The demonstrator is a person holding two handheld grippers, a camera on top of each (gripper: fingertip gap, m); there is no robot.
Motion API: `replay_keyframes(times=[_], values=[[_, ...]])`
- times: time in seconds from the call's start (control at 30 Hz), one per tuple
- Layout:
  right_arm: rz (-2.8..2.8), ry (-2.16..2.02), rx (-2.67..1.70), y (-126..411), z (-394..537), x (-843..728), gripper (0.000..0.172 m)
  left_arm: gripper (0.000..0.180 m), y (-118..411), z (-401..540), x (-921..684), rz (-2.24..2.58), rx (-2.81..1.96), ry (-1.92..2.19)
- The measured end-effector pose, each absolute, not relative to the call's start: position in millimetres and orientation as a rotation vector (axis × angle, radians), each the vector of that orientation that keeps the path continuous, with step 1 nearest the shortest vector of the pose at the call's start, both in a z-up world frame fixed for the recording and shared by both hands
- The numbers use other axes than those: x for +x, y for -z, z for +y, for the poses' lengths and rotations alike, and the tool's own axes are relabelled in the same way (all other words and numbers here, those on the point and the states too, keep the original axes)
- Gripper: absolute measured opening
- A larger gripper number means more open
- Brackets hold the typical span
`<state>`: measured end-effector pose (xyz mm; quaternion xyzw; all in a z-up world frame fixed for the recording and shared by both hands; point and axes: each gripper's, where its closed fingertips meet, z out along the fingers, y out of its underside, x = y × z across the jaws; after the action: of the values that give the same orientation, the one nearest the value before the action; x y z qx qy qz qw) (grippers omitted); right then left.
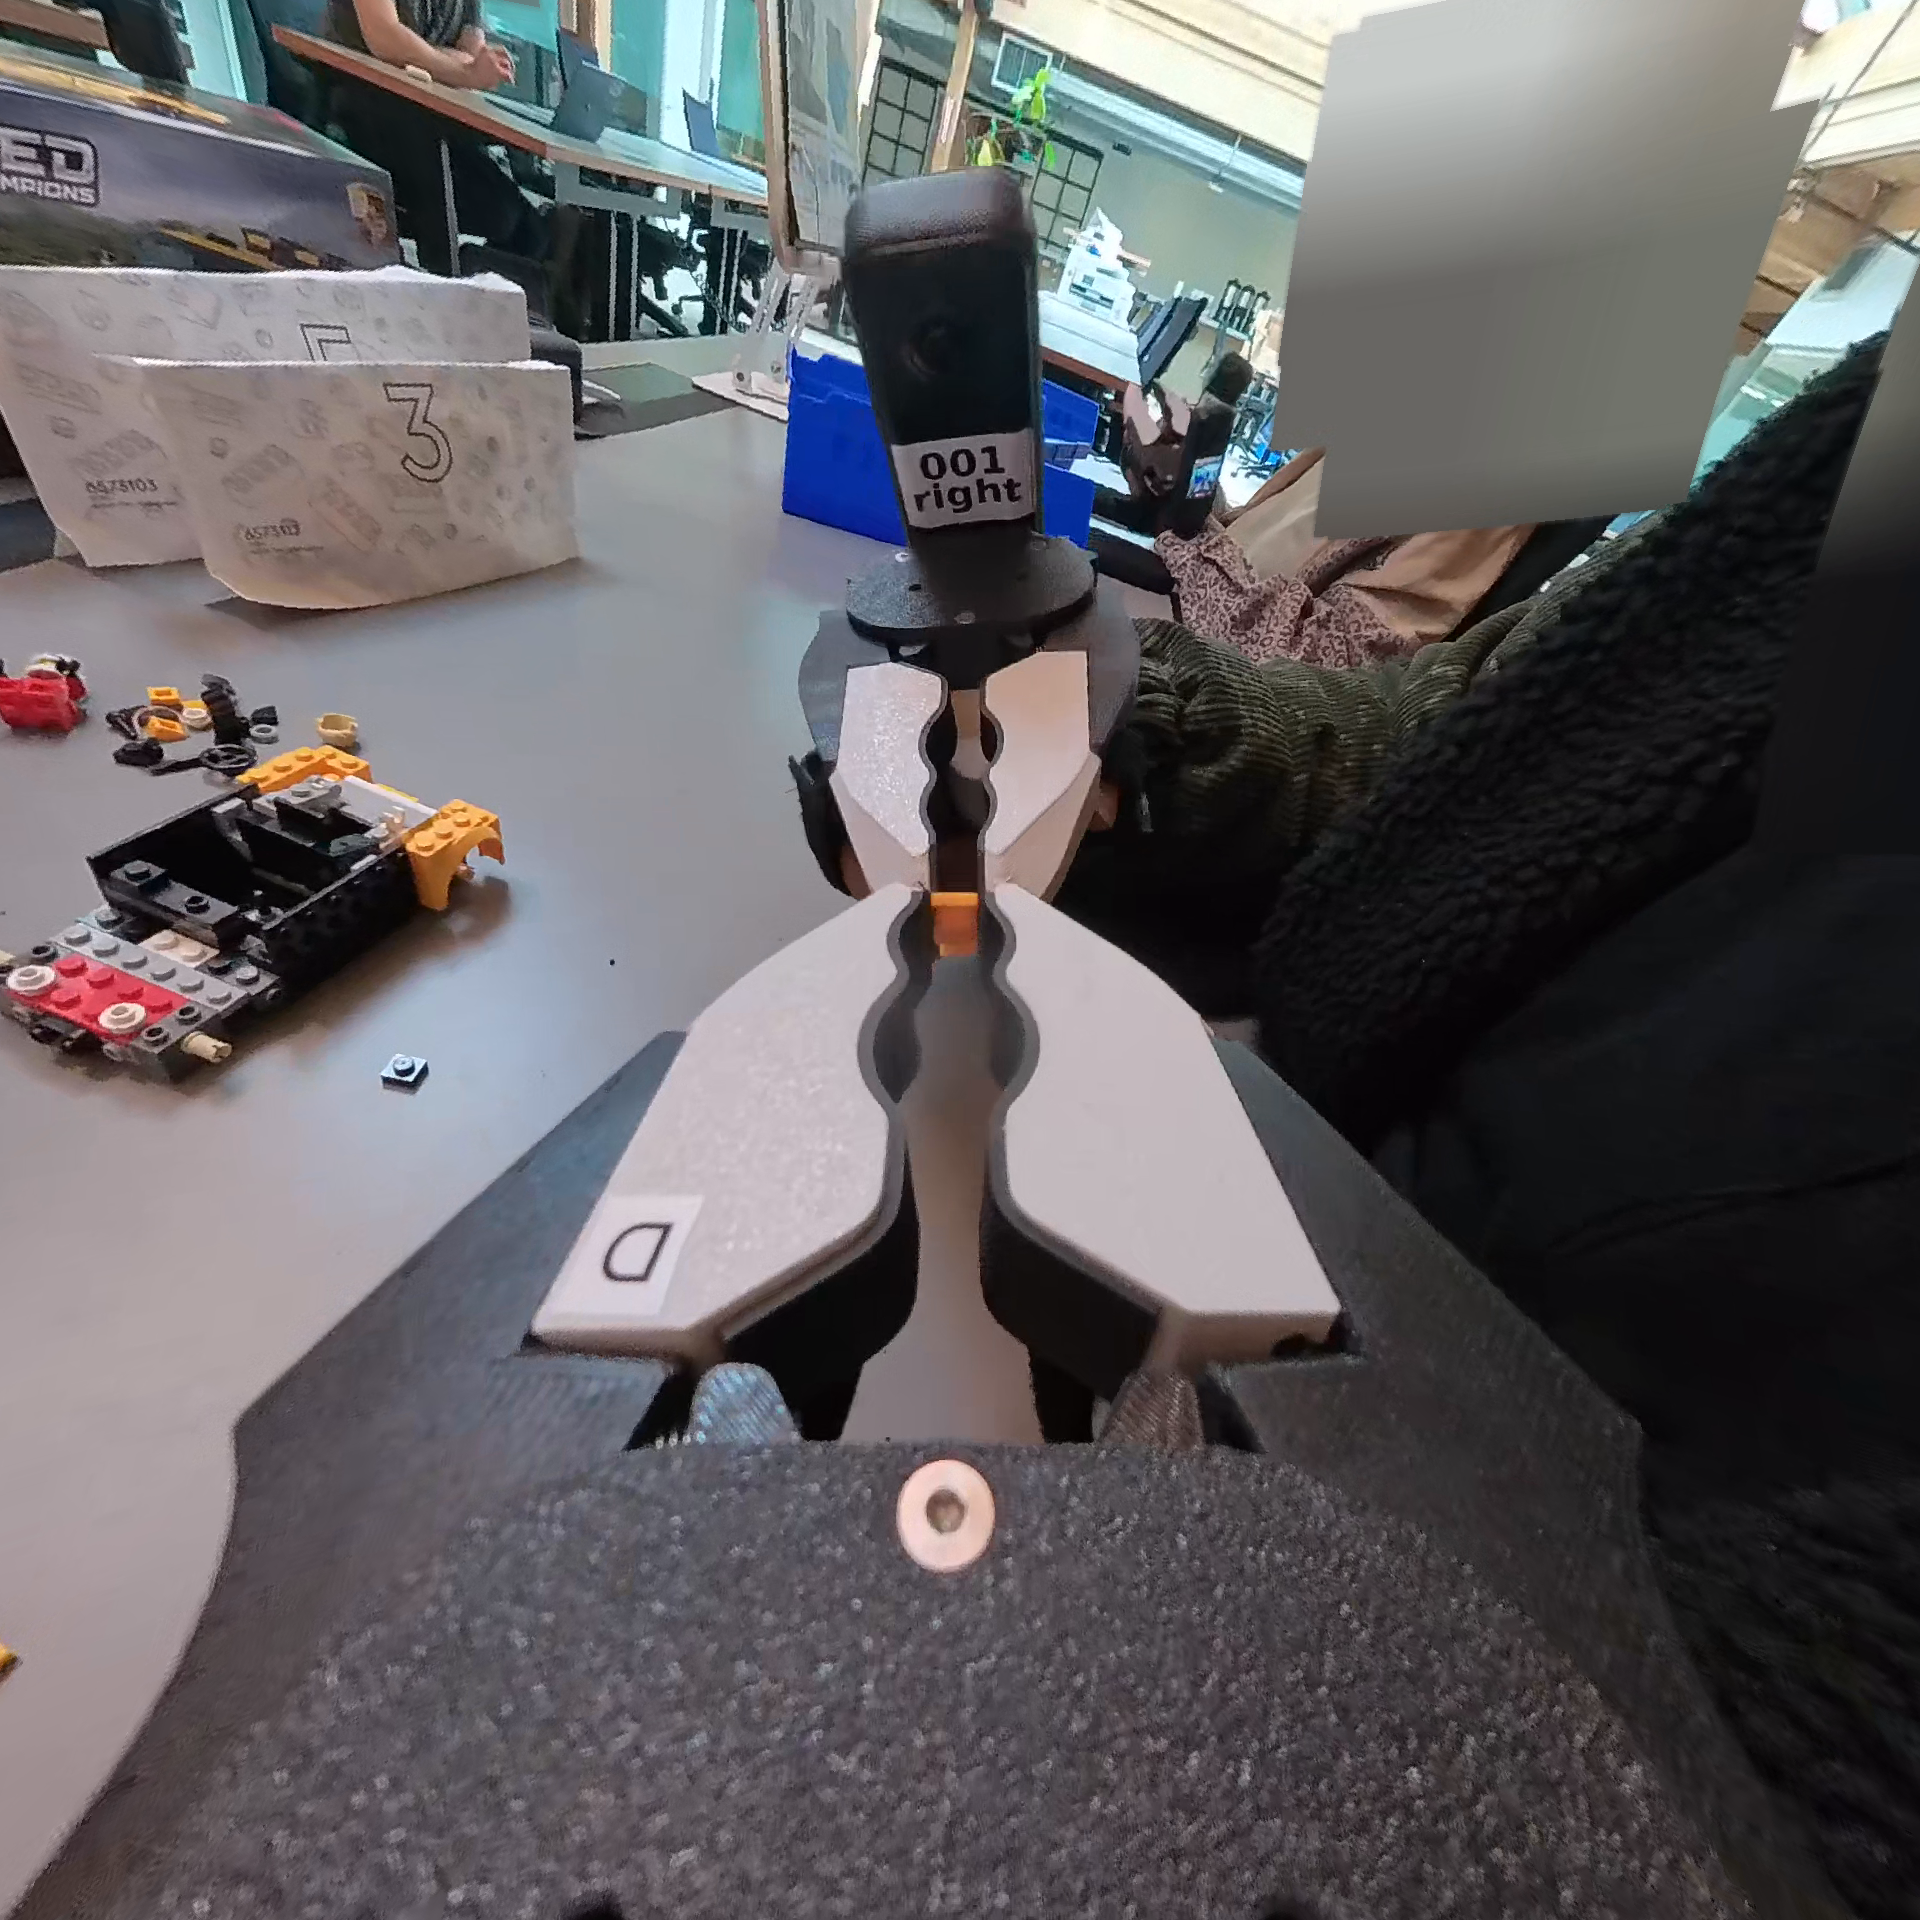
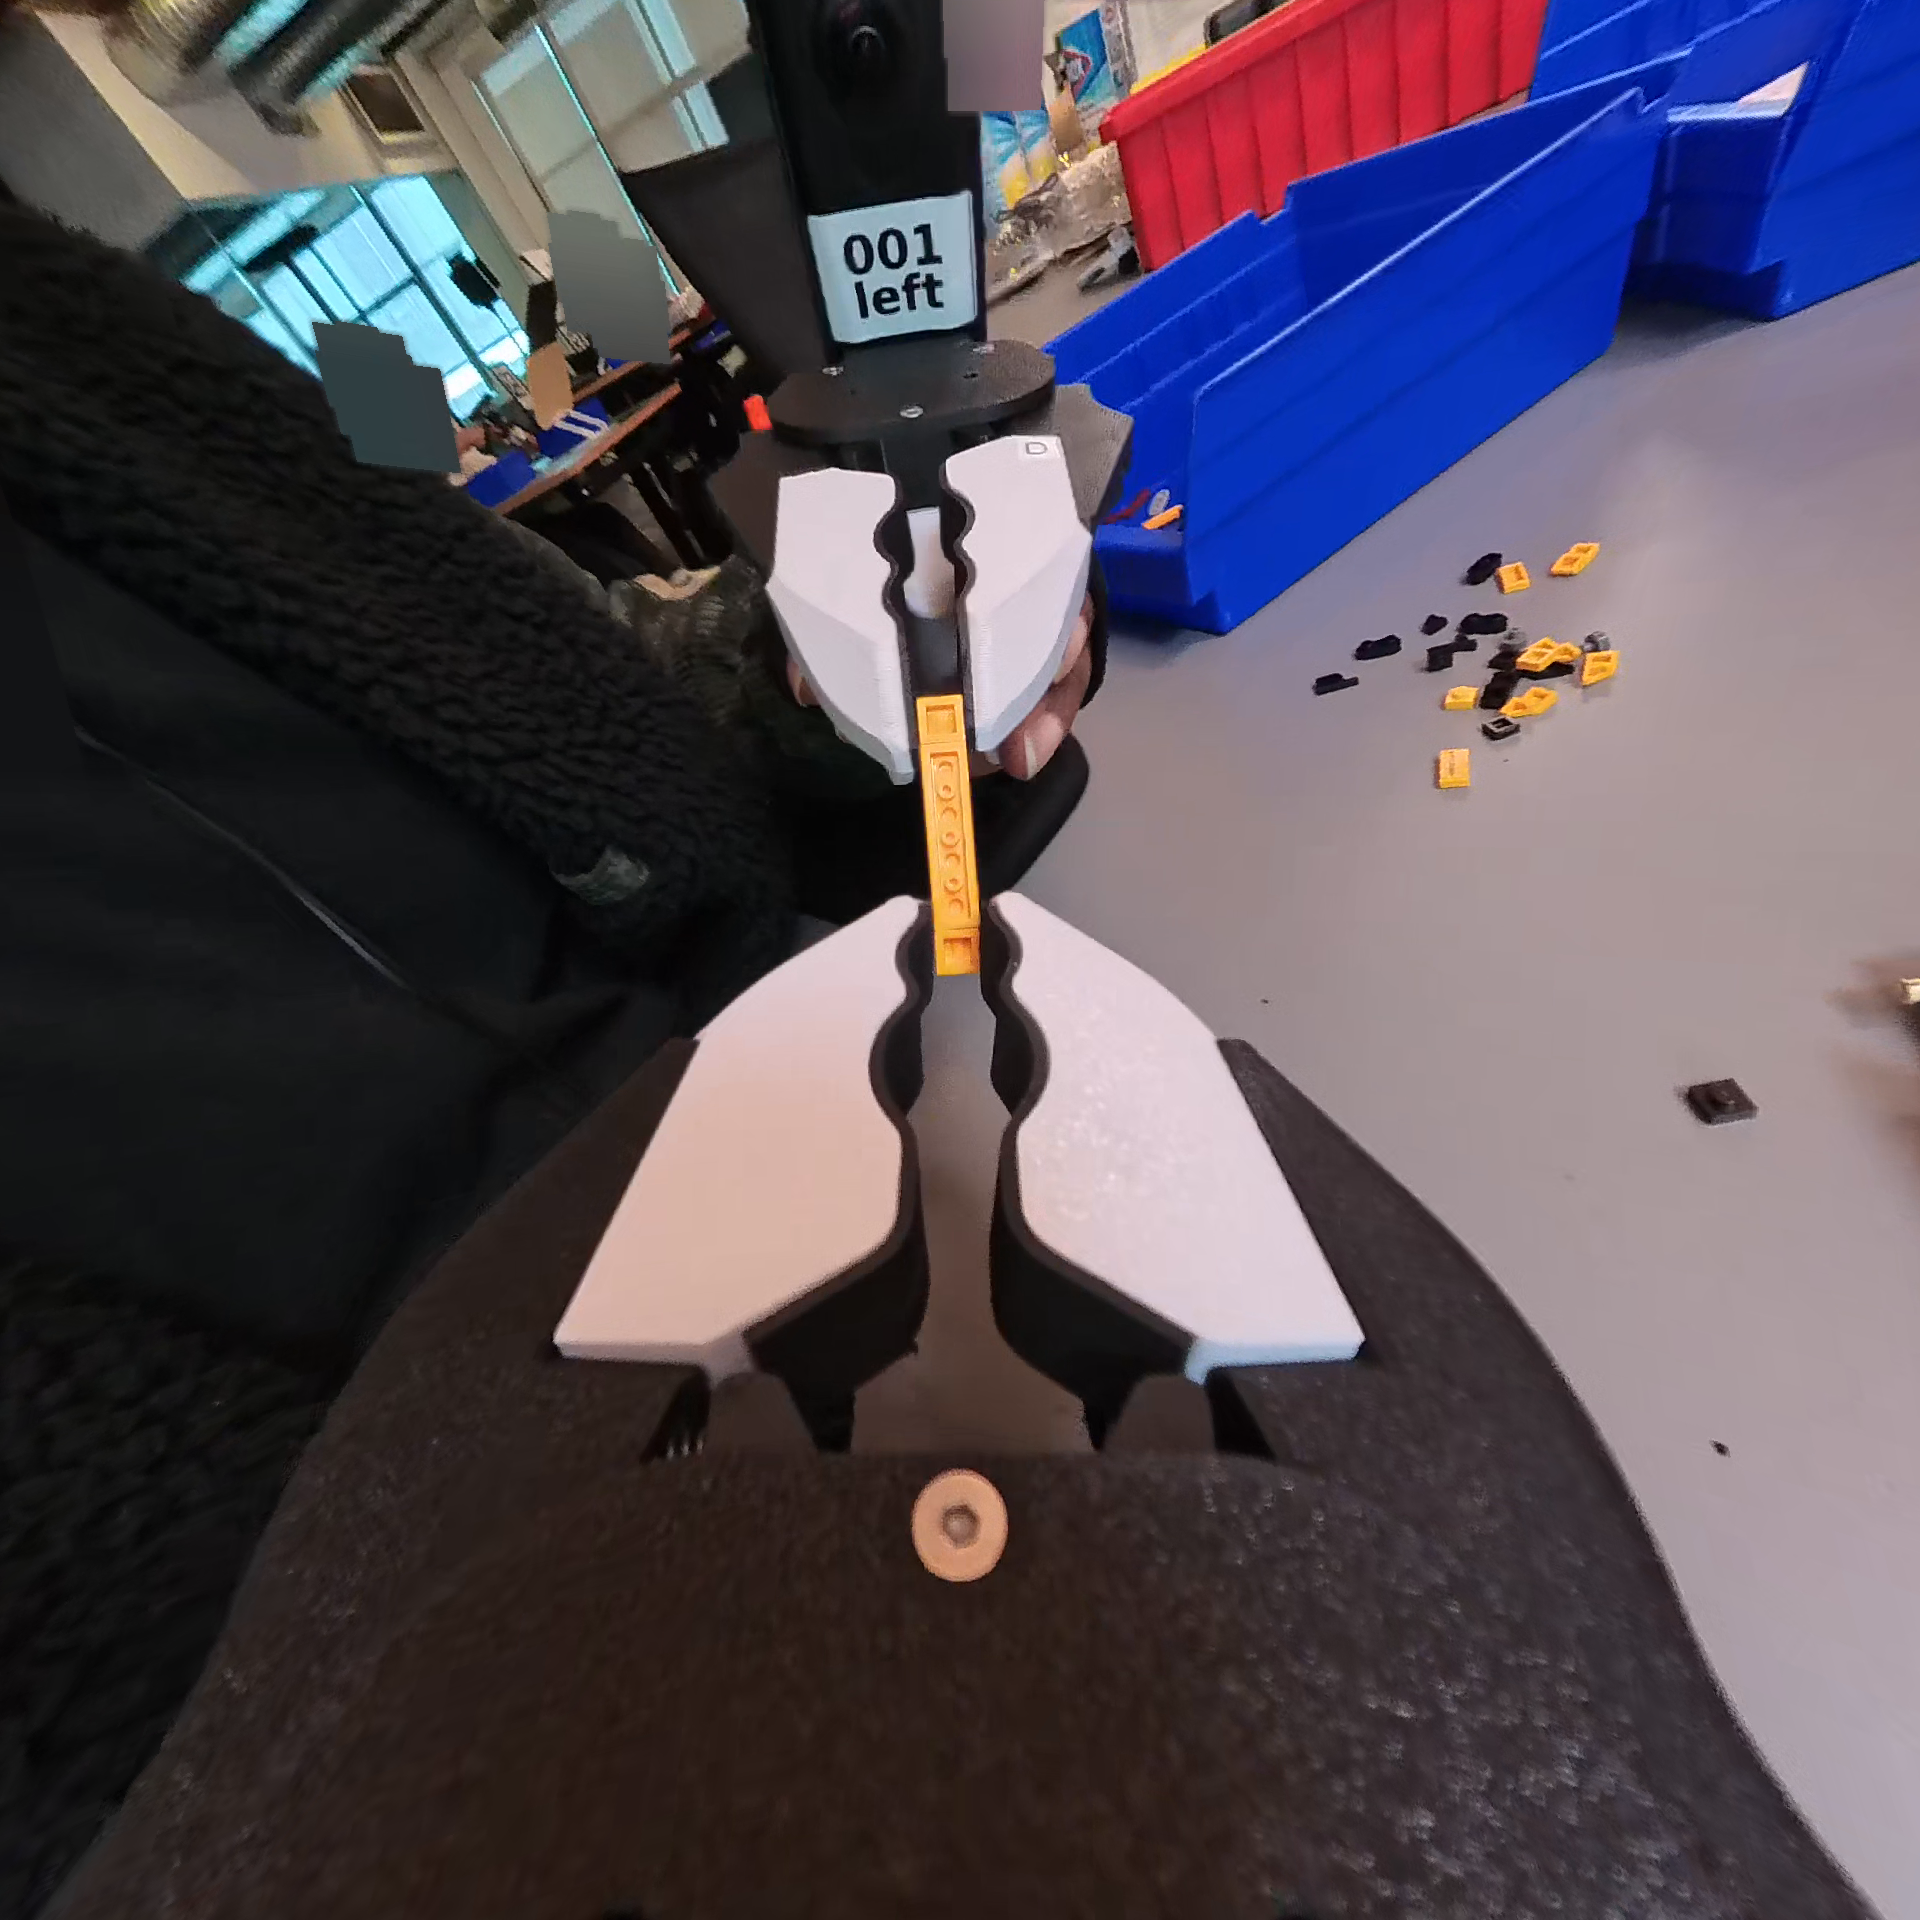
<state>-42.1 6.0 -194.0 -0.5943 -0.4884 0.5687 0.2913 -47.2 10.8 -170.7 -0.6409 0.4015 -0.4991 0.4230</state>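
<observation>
Each of the 2 cameras sits low behind its own hand-held gripper, looking forward along the fingers, close above the grey surface. They face each other head-on, and both show the long orange piece spanning the 2 fingertip pairs.

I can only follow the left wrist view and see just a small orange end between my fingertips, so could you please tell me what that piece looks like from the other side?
Observer: From the right wrist view it is a long, narrow orange plate, underside showing, spanning the gap between the two hand-held grippers.
Operator: Does the right hand-held gripper have hold of it too?
Observer: Yes, the right hand-held gripper is closed on the near end and the left hand-held gripper on the far end.
Operator: What lies on the table on that side?
Observer: A scatter of small orange and black pieces beside a blue bin, and a single black piece nearer the camera.
</observation>
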Motion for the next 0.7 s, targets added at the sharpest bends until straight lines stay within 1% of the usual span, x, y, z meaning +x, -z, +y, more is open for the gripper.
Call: replay_keyframes(times=[0.1, 0.13, 0.23, 0.3, 0.4, 0.57, 0.63, 0.7], values=[[-1.333, -1.441, -1.540, 193, 3, -47, 0.019, 0.008, 176, 9, -45, 1.040, -1.619, 1.227], [-1.341, -1.402, -1.535, 193, 3, -50, 0.010, 0.008, 177, 6, -43, 1.060, -1.616, 1.238], [-1.356, -1.315, -1.541, 194, 4, -52, 0.009, 0.008, 176, 6, -44, 1.066, -1.594, 1.215], [-1.321, -1.409, -1.591, 192, 2, -53, 0.009, 0.008, 172, 3, -44, 1.117, -1.518, 1.138], [-1.217, -1.661, -1.646, 188, -3, -53, 0.010, 0.009, 168, 0, -44, 1.217, -1.366, 0.899], [-1.035, -2.025, -1.652, 173, -9, -54, 0.009, 0.008, 153, -7, -47, 1.208, -1.218, 0.823], [-0.858, -2.098, -1.663, 172, 11, -45, 0.008, 0.008, 126, -15, -55, 1.134, -1.088, 0.882], [-0.852, -2.000, -1.661, 174, 22, -36, 0.008, 0.009, 128, -3, -61, 1.095, -1.150, 0.848]])
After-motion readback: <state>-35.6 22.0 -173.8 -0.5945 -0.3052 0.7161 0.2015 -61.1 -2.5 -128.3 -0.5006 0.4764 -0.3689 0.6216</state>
